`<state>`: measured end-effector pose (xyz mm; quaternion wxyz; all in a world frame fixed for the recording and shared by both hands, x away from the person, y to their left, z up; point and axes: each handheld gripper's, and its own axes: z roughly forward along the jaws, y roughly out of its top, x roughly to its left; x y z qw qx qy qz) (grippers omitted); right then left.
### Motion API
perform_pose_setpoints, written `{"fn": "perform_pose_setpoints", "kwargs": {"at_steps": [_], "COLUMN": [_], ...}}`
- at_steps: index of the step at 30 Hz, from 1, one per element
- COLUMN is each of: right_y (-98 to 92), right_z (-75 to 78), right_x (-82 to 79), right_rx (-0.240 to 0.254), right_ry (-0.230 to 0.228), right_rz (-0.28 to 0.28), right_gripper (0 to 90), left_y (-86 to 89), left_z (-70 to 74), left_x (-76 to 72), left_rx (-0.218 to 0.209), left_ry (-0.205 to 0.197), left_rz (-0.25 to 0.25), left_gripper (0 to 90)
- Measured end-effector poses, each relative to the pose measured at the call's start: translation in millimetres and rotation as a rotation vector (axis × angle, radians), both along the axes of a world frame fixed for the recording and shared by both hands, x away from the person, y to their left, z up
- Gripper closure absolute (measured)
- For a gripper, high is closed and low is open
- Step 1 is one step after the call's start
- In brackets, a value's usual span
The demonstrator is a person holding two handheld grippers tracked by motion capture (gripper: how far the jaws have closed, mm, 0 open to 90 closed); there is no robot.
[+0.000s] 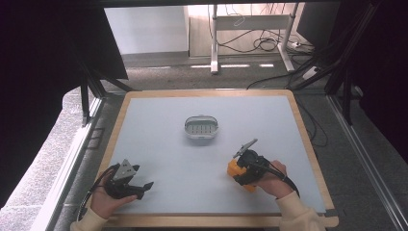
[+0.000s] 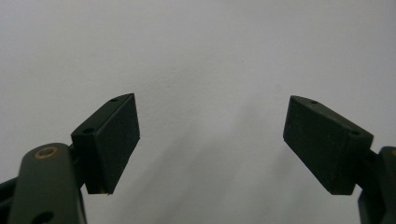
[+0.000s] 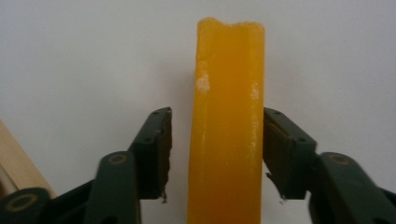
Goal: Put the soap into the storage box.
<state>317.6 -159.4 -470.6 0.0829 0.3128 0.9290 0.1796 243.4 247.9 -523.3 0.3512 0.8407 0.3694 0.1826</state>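
Observation:
An orange bar (image 3: 226, 140) lies on the pale grey table top (image 1: 192, 163), long and smooth with a rough far end. My right gripper (image 3: 217, 126) straddles it: the right pad touches its side, while a narrow gap separates the left pad from it. From above, the orange bar (image 1: 234, 169) shows under the right gripper (image 1: 240, 166) at the front right of the table. My left gripper (image 2: 212, 140) stands wide open over bare table, nothing between its pads. It rests in the person's hand at the front left corner (image 1: 137, 185).
A small white oval dish with a perforated floor (image 1: 201, 128) sits in the middle of the table, beyond both grippers. The table has a wooden rim (image 1: 308, 144). Dark frames and cables stand on the floor around it.

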Motion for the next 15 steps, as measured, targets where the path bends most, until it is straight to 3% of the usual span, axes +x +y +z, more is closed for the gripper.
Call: {"fn": "perform_pose_setpoints", "kwargs": {"at_steps": [5,15], "right_y": [-0.3,2.5], "right_z": [-4.5,-2.4], "right_x": [1.0,-0.9], "right_rx": [-0.039,-0.057], "right_ry": [0.007,-0.002], "right_rz": [0.011,0.043], "right_gripper": [59.7,61.4], "left_y": [-0.1,0.7], "left_z": [-0.4,0.2], "left_x": [0.4,0.1], "left_rx": [-0.001,-0.007], "left_ry": [0.001,-0.007], "left_rz": [0.000,0.010], "left_gripper": [18.6,18.7]}}
